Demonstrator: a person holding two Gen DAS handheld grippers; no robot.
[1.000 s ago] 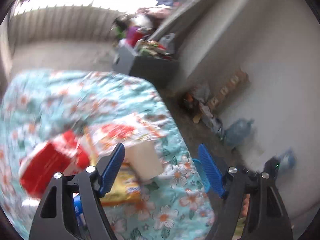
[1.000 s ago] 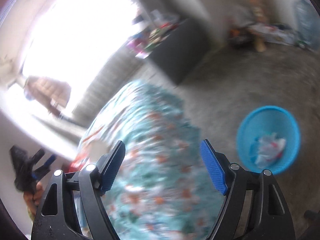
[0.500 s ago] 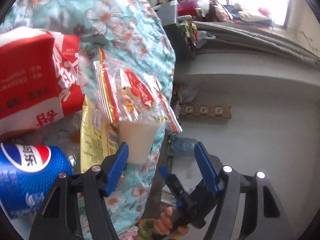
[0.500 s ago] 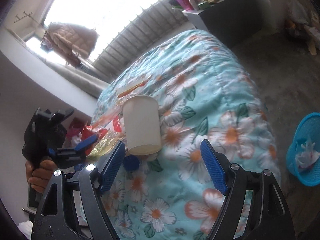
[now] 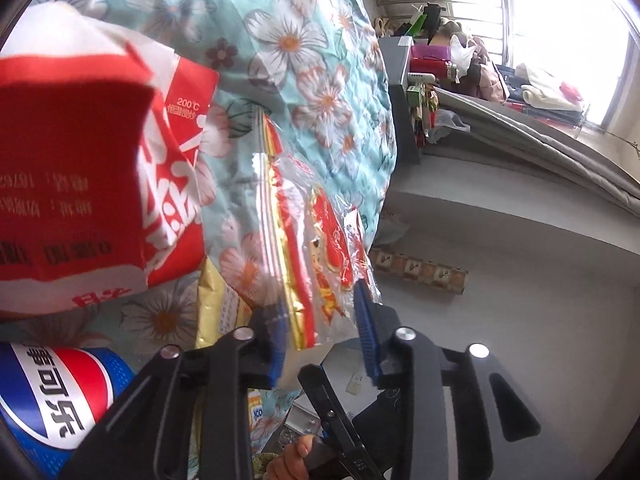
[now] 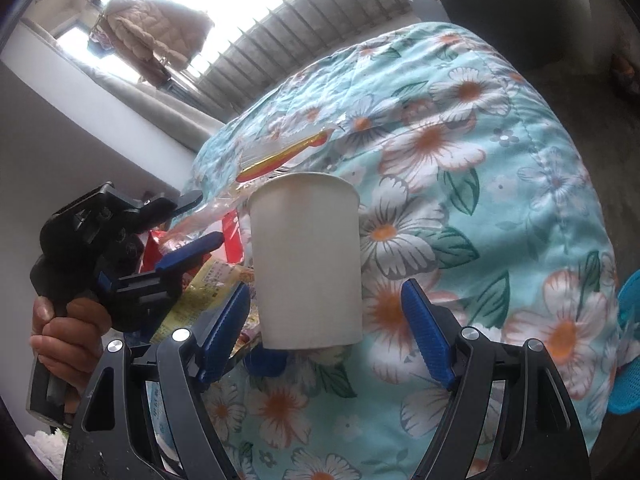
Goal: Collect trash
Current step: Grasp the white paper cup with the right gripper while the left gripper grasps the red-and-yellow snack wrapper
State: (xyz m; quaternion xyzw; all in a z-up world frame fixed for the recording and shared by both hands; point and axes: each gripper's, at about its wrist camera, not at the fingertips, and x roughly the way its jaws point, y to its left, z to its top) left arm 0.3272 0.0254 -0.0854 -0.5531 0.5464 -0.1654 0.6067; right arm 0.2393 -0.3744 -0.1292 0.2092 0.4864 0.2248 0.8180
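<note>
On the floral quilt (image 5: pixel 304 40) lies a clear plastic bag (image 5: pixel 320 264) printed in red and gold. Its lower edge sits between the blue pads of my left gripper (image 5: pixel 322 320), whose jaws are closing without visibly pressing on it. In the right wrist view the left gripper (image 6: pixel 188 224) is at the left, held by a hand (image 6: pixel 68 332). A white paper cup (image 6: pixel 308 264) rests on the quilt between the fingers of my right gripper (image 6: pixel 324 292). That gripper is open, with a gap on each side of the cup.
A red and white packet (image 5: pixel 80 180), a blue Pepsi can (image 5: pixel 52 396) and a yellow packet (image 5: pixel 220 308) lie by the bag. A blue cap (image 6: pixel 266 360) sits under the cup. A blue basket (image 6: pixel 628 340) stands on the floor right of the bed. A cluttered grey cabinet (image 5: pixel 400 92) is beyond.
My left gripper dropped, rolled and narrowed its jaws around the clear bag's edge. My right gripper swung from the basket side to the bed and closed in on the cup, still wide.
</note>
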